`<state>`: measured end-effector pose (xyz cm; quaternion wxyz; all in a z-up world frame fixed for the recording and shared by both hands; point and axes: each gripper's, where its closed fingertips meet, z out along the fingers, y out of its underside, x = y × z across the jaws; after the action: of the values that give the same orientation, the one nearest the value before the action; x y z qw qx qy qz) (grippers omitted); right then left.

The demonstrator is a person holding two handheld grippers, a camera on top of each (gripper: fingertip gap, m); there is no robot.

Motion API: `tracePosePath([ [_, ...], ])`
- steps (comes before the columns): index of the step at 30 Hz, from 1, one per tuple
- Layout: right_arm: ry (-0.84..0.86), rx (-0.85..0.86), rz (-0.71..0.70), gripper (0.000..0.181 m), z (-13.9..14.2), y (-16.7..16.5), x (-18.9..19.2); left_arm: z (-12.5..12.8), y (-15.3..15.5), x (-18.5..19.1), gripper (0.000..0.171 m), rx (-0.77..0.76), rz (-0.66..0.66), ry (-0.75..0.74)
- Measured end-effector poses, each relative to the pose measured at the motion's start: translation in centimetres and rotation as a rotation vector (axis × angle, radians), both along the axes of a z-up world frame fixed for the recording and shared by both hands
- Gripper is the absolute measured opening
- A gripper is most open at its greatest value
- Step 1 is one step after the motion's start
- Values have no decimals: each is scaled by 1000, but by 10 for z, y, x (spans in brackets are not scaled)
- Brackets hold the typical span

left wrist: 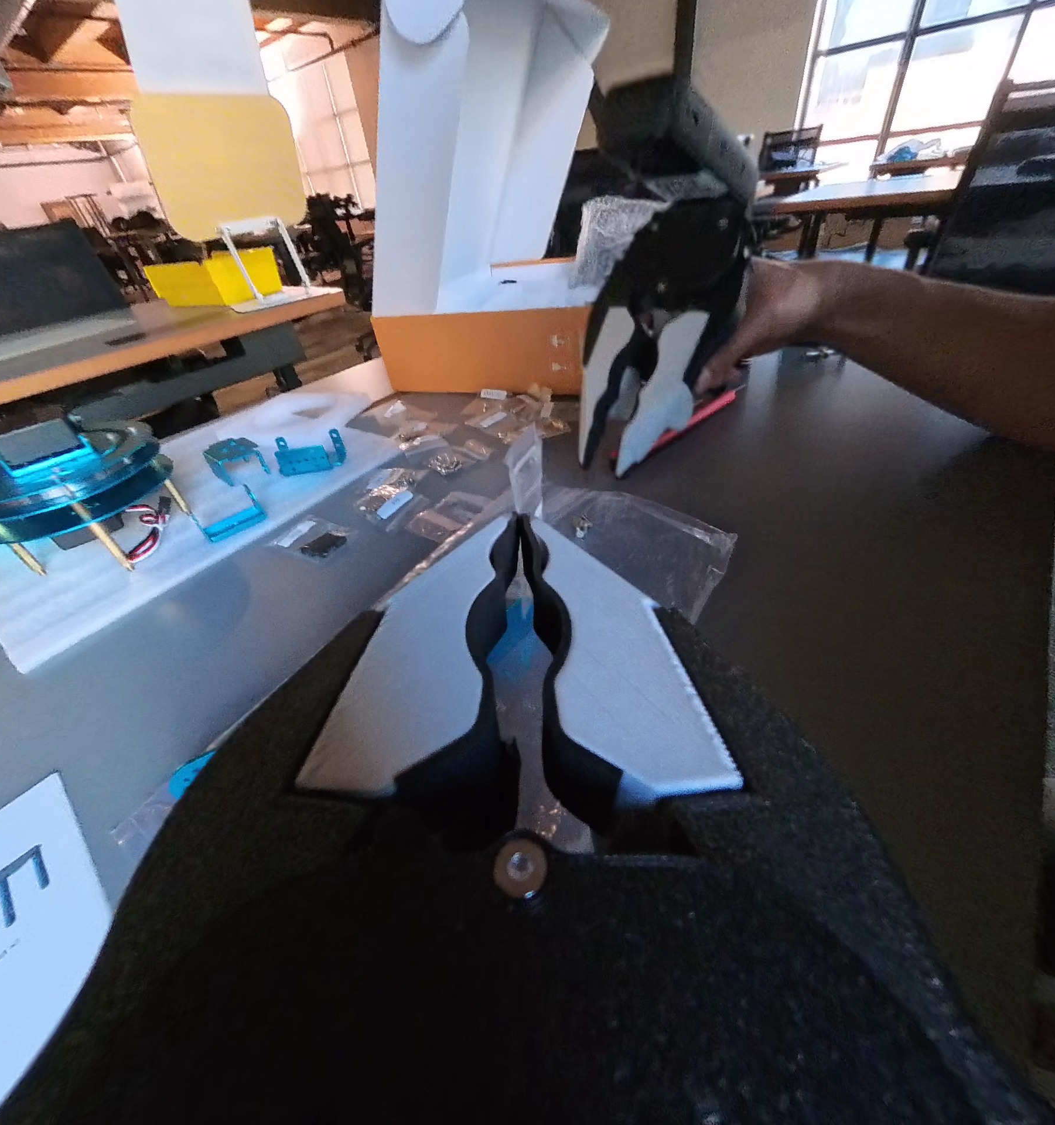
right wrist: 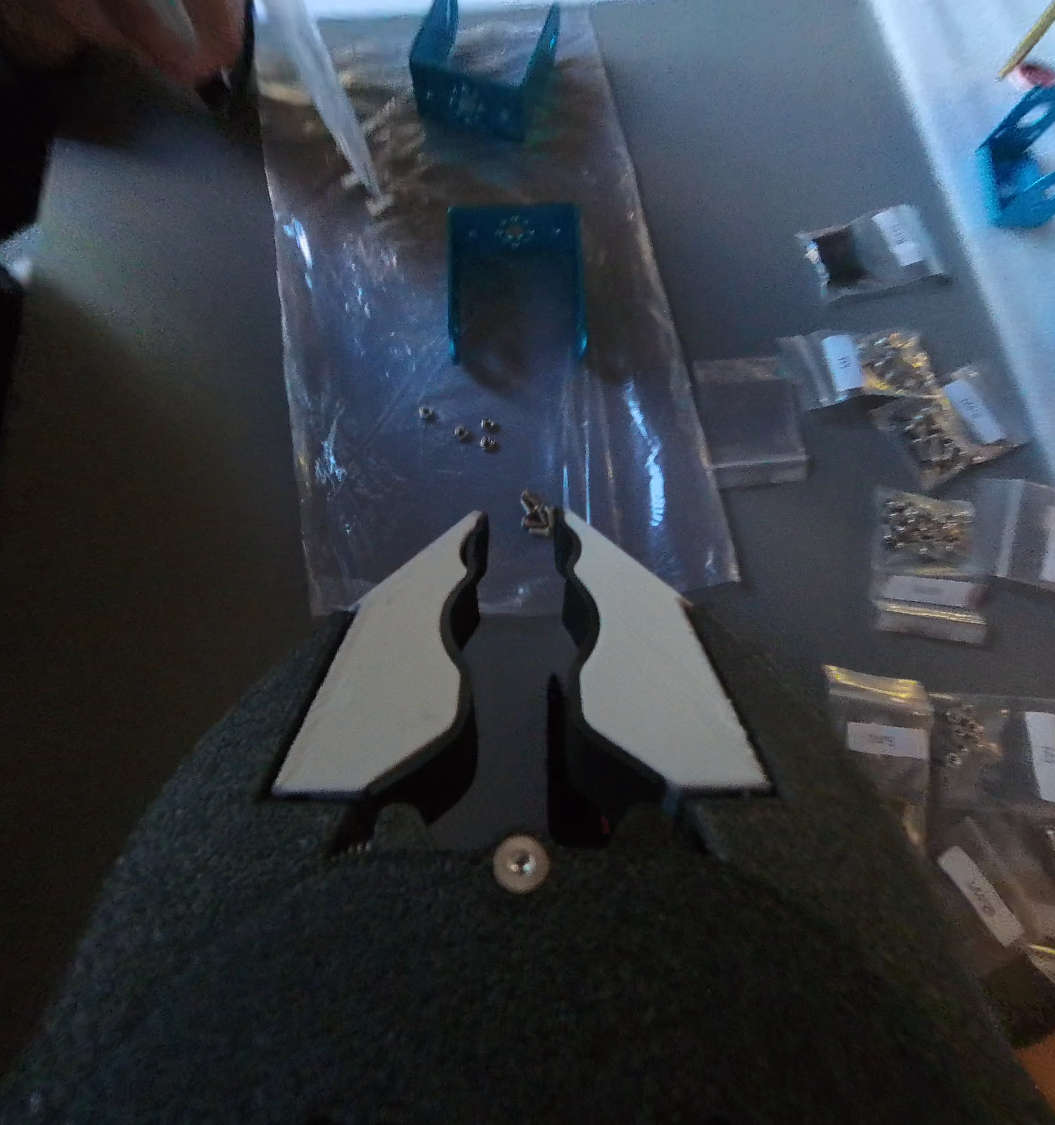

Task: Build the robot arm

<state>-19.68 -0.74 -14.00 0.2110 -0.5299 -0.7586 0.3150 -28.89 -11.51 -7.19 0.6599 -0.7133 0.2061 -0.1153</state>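
Dark table (left wrist: 847, 548) with a big clear plastic sheet (right wrist: 354, 341) on it; a blue U-bracket (right wrist: 515, 283) and 4 tiny nuts (right wrist: 473, 431) sit on the sheet. Small labelled hardware bags (right wrist: 920, 420) are just beside it. Further back there's an open orange box (left wrist: 482, 353) and a blue disc assembly (left wrist: 56, 469) on white foam (left wrist: 86, 596).

My left gripper (left wrist: 520, 523) is hiding most of a blue part (left wrist: 512, 651) lying under its closed fingers, so I am not making out its shape. The printed white sheet (left wrist: 19, 913) is running off the left edge. In the right wrist view, motion blur is smearing the small labelled bags (right wrist: 932, 609), leaving their contents unclear, and a blue bracket (right wrist: 482, 91) is being cropped at the top.
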Motion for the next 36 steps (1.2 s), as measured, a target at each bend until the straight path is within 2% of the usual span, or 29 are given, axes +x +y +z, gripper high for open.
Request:
tracePosePath([
  [5, -70, 85, 39, 22, -26, -7, -1, -6, 4, -6, 0, -22, 32, 5],
  [10, -86, 105, 17, 21, -37, -6, -4, -10, 6, -3, 0, -36, 37, 24],
  [16, -61, 91, -10, 20, -28, 0, -3, -11, 8, -4, 0, -50, 28, 9],
  [27, -75, 96, -30, 17, -33, 6, -5, -14, 6, 3, 0, -52, 6, 41],
  [33, -111, 65, -11, 2, -39, 2, -2, -15, 5, 6, 0, -50, -3, 55],
  [36, -115, 89, -4, 1, -39, 1, -3, -15, 5, 6, 0, -49, -2, 60],
])
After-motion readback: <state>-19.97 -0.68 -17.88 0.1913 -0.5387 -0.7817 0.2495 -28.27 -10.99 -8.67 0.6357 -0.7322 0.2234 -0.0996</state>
